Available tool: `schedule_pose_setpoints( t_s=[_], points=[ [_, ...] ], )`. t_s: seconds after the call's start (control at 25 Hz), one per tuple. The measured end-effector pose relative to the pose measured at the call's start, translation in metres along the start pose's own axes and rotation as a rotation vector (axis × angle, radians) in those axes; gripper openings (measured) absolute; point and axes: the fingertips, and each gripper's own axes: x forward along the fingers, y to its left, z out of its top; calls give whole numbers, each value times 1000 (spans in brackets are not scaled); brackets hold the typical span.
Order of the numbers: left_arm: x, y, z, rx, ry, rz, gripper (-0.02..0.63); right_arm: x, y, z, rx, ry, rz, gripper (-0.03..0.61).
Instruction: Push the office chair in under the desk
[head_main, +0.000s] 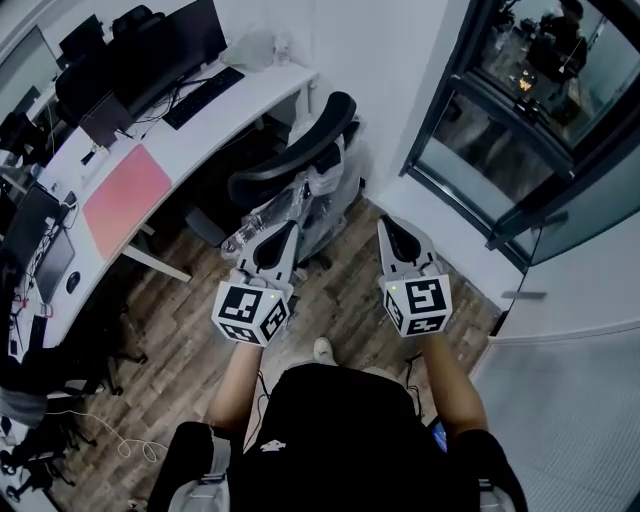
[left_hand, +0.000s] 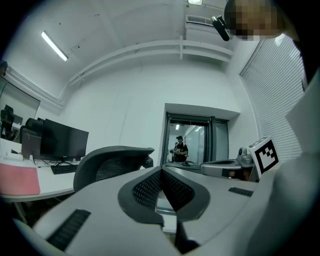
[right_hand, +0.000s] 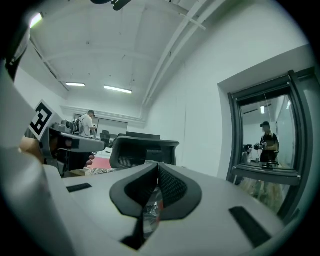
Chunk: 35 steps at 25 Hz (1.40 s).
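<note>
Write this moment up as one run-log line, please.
Black mesh office chair: not under white desk | left gripper: jaws shut, near chair | right gripper: jaws shut

Right gripper (right_hand: 158, 166) jaws together. Office chair (right_hand: 145, 149) backrest at 12 o'clock; left gripper (right_hand: 72, 144) at 9; window (right_hand: 265, 150) at 3.

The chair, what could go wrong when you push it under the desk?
1. Both grippers are shut to narrow tips, so the left gripper or the right gripper might slip off the office chair, whose back is curved.
2. The chair stands near the end of the desk, close to the wall. A crooked push could send it into the wall or the desk leg.
</note>
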Motion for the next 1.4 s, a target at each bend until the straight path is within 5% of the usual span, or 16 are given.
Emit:
schedule_pose_setpoints(
  t_s=[0.72,1.4],
  points=[
    [56,32,-21,45,35,79,14,79,-34,-8,7,-19,63,23],
    [100,61,-35,2,8,441,14,181,-84,-8,-24,-51,372,23]
  ],
)
